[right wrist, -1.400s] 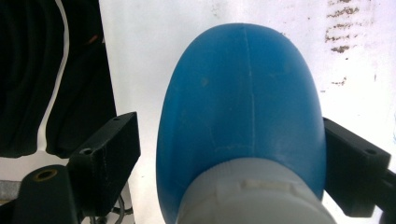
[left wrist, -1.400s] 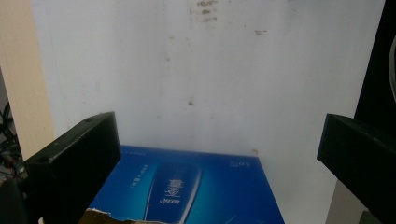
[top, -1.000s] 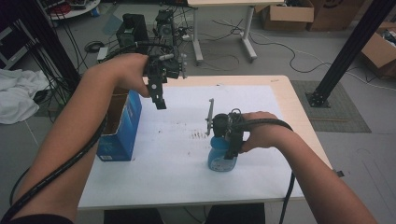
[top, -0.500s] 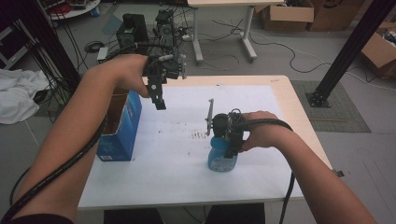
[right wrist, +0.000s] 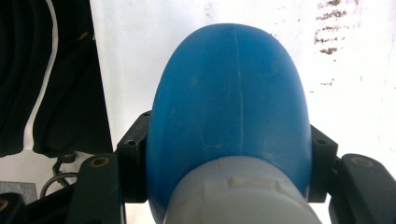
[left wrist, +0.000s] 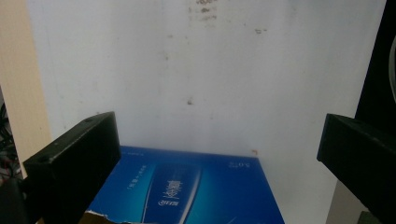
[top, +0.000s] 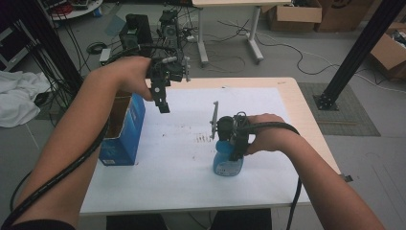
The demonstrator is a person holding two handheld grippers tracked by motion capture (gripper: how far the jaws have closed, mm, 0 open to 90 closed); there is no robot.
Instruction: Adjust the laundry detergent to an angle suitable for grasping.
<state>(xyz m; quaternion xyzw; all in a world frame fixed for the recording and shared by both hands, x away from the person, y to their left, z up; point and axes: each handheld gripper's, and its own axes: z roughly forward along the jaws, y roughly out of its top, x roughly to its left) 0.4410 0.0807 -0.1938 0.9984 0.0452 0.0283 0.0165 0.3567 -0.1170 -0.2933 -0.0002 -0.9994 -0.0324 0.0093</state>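
Observation:
In the high view my left gripper [top: 163, 103] hangs above the white sheet [top: 191, 182], just right of an open blue cardboard box [top: 122, 136]. From its own camera, the left gripper [left wrist: 219, 140] has its jaws wide apart with nothing between them, and the blue box [left wrist: 187, 191] lies below. A blue plastic bottle [top: 228, 163] stands upright on the sheet at the front centre, and my right gripper [top: 233, 146] is shut on it from above. In the right gripper view the bottle [right wrist: 229, 107], blue with a white neck, is squeezed between both jaws of the right gripper [right wrist: 229, 158].
The sheet covers most of a light wooden table [top: 306, 110]. Brown smudges [top: 203, 139] mark the sheet left of the bottle. A black frame post [top: 354, 52] stands off the table's right side. Cables, a white desk and cardboard boxes lie beyond the far edge.

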